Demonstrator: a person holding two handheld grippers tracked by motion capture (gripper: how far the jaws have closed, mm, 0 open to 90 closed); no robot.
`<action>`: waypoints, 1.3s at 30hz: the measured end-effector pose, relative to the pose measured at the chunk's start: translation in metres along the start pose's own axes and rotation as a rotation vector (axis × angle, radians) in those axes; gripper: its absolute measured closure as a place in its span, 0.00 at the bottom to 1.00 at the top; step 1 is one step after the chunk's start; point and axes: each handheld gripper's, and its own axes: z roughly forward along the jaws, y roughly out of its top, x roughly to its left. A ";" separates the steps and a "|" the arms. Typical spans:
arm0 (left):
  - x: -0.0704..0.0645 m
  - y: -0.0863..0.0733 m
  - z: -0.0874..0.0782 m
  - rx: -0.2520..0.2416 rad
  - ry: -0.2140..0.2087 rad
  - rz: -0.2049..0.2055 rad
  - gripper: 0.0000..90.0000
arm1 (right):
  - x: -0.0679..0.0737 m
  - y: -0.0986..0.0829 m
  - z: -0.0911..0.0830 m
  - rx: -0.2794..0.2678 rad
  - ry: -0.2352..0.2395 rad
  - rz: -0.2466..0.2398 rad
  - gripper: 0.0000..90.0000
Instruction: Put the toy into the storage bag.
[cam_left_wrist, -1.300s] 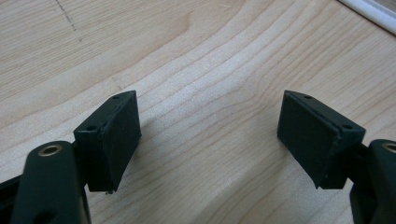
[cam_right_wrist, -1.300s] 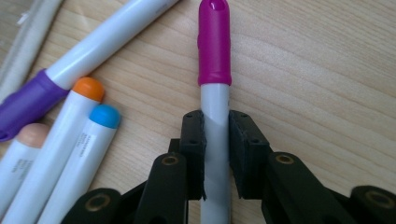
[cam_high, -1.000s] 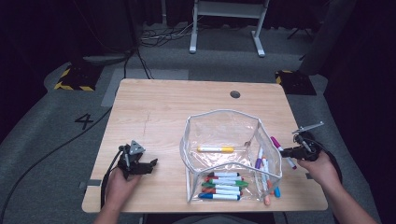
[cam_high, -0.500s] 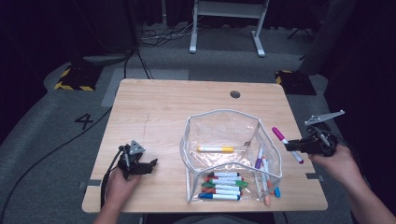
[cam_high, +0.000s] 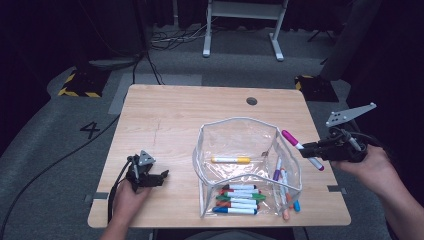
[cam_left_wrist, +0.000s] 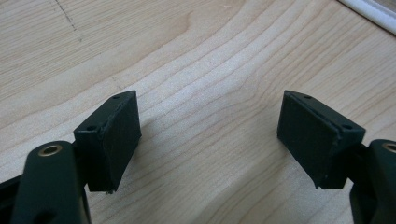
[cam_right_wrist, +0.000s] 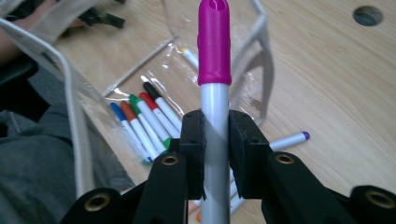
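Pinching a magenta-capped marker by its white barrel, the right gripper holds it off the table just outside the right wall of the clear pouch, cap pointing toward the opening. From the right gripper view the pads clamp the barrel squarely, yet only a short stretch of it — a knock against the pouch's white rim could, I think, twist the marker in the grip or tip the soft wall inward. The left gripper rests on the wood, well apart from the pouch, its jaws spread with nothing between them, so nothing steadies the pouch if it gets pushed. A yellow-capped marker lies inside at the bottom; a row of coloured markers sits near the front edge, though through the crinkled plastic I can't say which lie inside and which under or beside it. The marker's lower end is hidden behind the jaws.
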 end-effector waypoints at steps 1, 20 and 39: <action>0.000 0.000 0.000 0.000 0.000 0.000 0.24 | 0.004 0.004 0.000 0.002 0.003 -0.009 0.85; 0.000 0.000 0.000 -0.001 0.000 -0.002 0.24 | 0.042 0.068 0.059 0.151 0.136 -0.156 0.85; 0.000 0.000 0.000 -0.001 0.000 -0.002 0.24 | 0.058 0.069 0.140 0.327 0.201 -0.213 0.85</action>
